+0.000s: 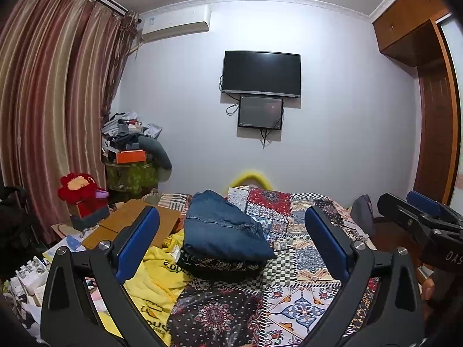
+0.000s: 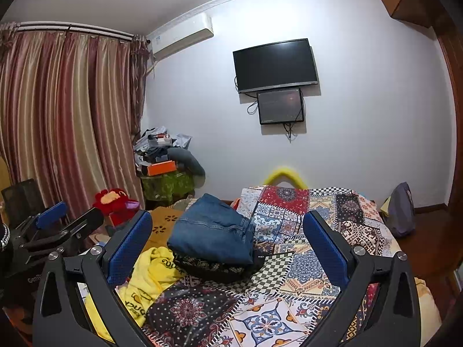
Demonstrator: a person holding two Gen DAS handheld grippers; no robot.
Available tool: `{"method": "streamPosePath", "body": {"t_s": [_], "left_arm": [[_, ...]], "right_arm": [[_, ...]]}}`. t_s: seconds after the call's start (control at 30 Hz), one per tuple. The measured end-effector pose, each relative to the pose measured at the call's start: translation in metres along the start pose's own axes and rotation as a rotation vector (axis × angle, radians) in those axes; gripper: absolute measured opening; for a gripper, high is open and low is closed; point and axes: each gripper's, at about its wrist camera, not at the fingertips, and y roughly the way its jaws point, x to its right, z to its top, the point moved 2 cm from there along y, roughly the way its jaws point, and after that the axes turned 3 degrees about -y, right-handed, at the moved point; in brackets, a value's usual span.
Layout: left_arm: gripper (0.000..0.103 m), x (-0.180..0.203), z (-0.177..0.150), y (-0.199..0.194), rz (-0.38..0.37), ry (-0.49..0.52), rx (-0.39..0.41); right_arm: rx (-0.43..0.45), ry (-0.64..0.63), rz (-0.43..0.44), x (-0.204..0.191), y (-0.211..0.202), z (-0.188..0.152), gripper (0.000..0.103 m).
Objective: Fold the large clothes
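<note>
Folded blue jeans (image 1: pixel 222 228) lie on top of a folded dark patterned garment (image 1: pixel 225 267) on the patchwork bedspread (image 1: pixel 301 257). A crumpled yellow garment (image 1: pixel 156 286) with black print lies to their left. My left gripper (image 1: pixel 231 231) is open and empty, held above the bed short of the stack. My right gripper (image 2: pixel 227 232) is open and empty too, also short of the jeans (image 2: pixel 212 231); the yellow garment (image 2: pixel 150 274) is at its lower left. Each gripper shows at the edge of the other's view: the right one (image 1: pixel 419 214) and the left one (image 2: pixel 58 225).
A red plush toy (image 1: pixel 84 193) and cardboard (image 1: pixel 136 225) sit left of the bed. A cluttered green stand (image 1: pixel 133 173) is in the corner by the curtains. A TV (image 1: pixel 262 73) hangs on the far wall. A grey bag (image 2: pixel 400 209) stands right of the bed.
</note>
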Motion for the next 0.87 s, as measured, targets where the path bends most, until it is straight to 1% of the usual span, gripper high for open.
{"method": "streamPosePath", "body": {"t_s": [0.2,0.67,0.87], "left_arm": [[0.101,0.0027,-0.0010,0.0032,-0.024,0.004,-0.020],[0.101,0.0033,-0.0026,0.0030,-0.025,-0.001,-0.024],[0.101,0.0020,-0.0045,0.0061,-0.037,-0.014,-0.044]], "right_arm": [[0.003,-0.001,-0.004,0.0002,-0.0008,-0.0001,0.103],[0.018,-0.015,-0.023,-0.0004,-0.0025,-0.0002,0.103],[0.014,-0.020,-0.021,-0.0014,-0.0013,-0.0006,0.103]]}}
